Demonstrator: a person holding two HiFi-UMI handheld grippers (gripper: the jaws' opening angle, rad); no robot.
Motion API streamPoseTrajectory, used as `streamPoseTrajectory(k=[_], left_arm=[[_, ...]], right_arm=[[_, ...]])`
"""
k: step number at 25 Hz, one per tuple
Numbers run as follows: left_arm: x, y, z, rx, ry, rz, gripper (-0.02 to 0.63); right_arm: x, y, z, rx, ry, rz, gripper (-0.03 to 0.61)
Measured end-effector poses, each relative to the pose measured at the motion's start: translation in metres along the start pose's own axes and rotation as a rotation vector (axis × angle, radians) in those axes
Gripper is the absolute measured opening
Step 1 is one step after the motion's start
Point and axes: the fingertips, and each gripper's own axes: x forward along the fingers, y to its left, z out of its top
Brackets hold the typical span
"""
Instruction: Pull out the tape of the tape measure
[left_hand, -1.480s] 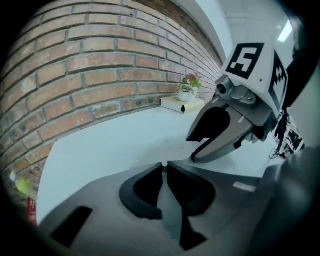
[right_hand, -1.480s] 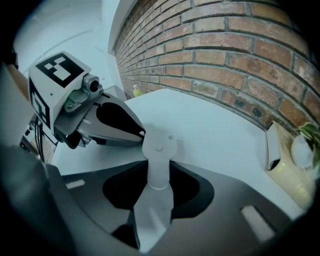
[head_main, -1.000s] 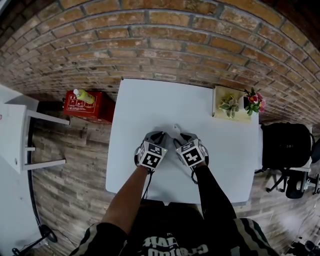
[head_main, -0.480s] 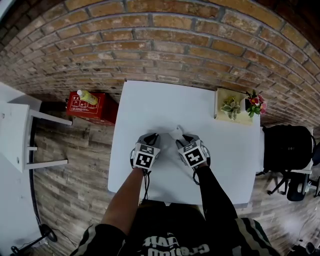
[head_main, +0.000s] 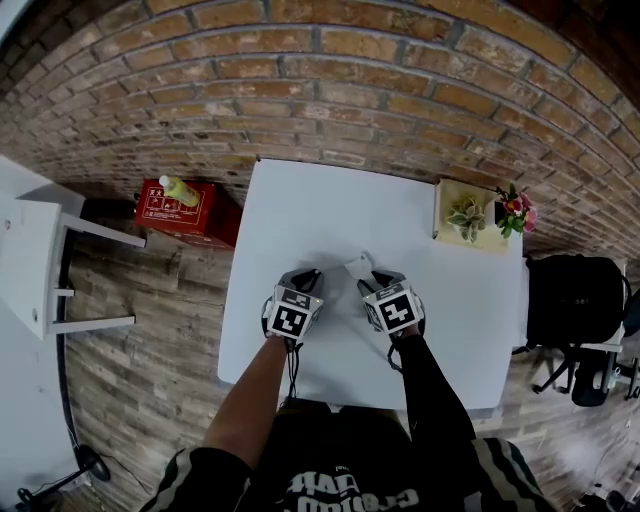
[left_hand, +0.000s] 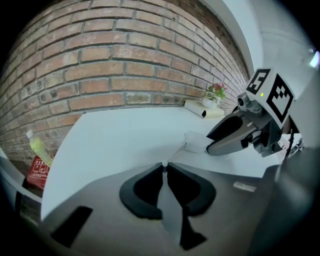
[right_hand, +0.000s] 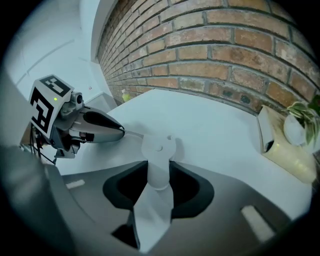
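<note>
Red brick wall (head_main: 400, 70) spans the far side. White rectangular table (head_main: 320, 210) stands against it on grey-brown wood-plank floor (head_main: 140, 330). Red box (head_main: 200, 222) lies left.

Table (head_main: 300, 220) smooth matt white – wall (head_main: 330, 90) rough brick – tape measure (right_hand: 159, 150) smooth white plastic, floor (head_main: 150, 330) weathered wood.

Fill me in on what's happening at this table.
A person stands at a white table with a hand-held gripper in each hand. The right hand-held gripper is clamped on the small white tape measure. The left hand-held gripper is pinched shut on the end of the tape. Only a short stretch of tape shows between the two, so the pull-out looks to be at an early stage.
</note>
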Motion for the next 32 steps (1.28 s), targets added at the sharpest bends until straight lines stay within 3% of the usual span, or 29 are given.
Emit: streamPoseTrajectory(k=[7, 20, 24, 32], left_arm=[[-0.016, -0.002, -0.014, -0.099, 0.015, -0.041, 0.038], [-0.026, -0.003, -0.013, -0.031, 0.038, -0.107, 0.038], [-0.03, 0.0, -0.01, -0.045, 0.028, -0.079, 0.038], [-0.052, -0.013, -0.006, -0.087, 0.003, -0.005, 0.038]], right_arm=[[-0.022, 0.003, -0.011, 0.114, 0.051, 0.005, 0.149], [-0.038, 0.012, -0.017, 0.162, 0.039, -0.112, 0.149], [-0.047, 0.003, -0.022, 0.186, 0.018, -0.146, 0.149], [-0.071, 0.003, -0.028, 0.154, -0.028, -0.092, 0.149]])
